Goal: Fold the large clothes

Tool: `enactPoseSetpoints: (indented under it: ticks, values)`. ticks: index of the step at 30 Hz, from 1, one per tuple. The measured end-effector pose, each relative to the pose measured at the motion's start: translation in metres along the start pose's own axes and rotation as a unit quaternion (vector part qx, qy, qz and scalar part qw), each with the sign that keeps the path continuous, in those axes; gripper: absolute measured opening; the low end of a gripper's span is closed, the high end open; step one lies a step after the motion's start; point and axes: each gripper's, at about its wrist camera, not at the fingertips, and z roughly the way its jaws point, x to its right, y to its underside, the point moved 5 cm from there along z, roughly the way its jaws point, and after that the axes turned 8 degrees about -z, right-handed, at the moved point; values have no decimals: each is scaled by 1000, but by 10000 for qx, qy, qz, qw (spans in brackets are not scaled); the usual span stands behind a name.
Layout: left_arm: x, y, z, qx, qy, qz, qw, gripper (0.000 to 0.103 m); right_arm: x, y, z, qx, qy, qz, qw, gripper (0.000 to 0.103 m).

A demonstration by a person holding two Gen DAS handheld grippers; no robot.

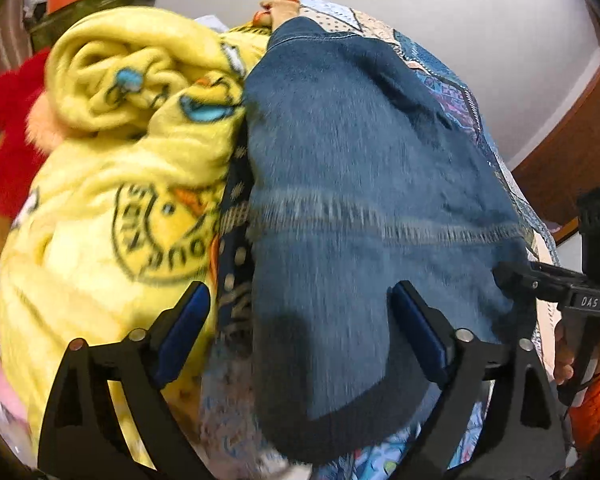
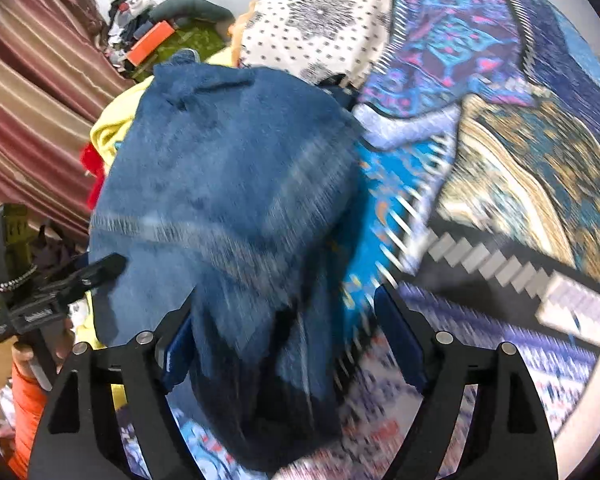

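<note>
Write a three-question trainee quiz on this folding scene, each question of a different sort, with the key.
1. True or false: the left gripper is clamped on the yellow fleece blanket.
2. Multiple choice: what lies directly ahead between the right gripper fingers? A) a red towel B) the blue denim garment C) a striped curtain
3. Fill in: on the left gripper's view, the yellow fleece blanket lies to the ___ of the denim garment.

Key
1. False: its jaws stand wide apart with the denim between them, gripping nothing.
2. B
3. left
</note>
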Motion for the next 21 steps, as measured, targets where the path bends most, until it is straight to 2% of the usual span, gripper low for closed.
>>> enactPoseSetpoints:
  ticks: [4,8,11,13,16,21]
  values:
    - [-3,31,-11,-132,-167,2,9998,93,4,22,-8,-90,81,-43,9999,82]
    - [-5,47,-23,-190,-332,-62,9992,93,-4,35,-18,-152,252,-174,9994,82]
    - [4,58,-44,-98,-660,87,9977,93,-18,41,-34,-89,463,-440,9979,82]
    - [19,60,-59,75,-799,284,9964,93,-30,42,-51,67,445,-585,9973,82]
    - [44,54,-97,581,-920,615,9922,93,-50,39,-87,487,506,-849,9939,82]
    - [91,50,-174,1585,-687,873,9811,93,-82,33,-157,1412,568,-1152,9816,82]
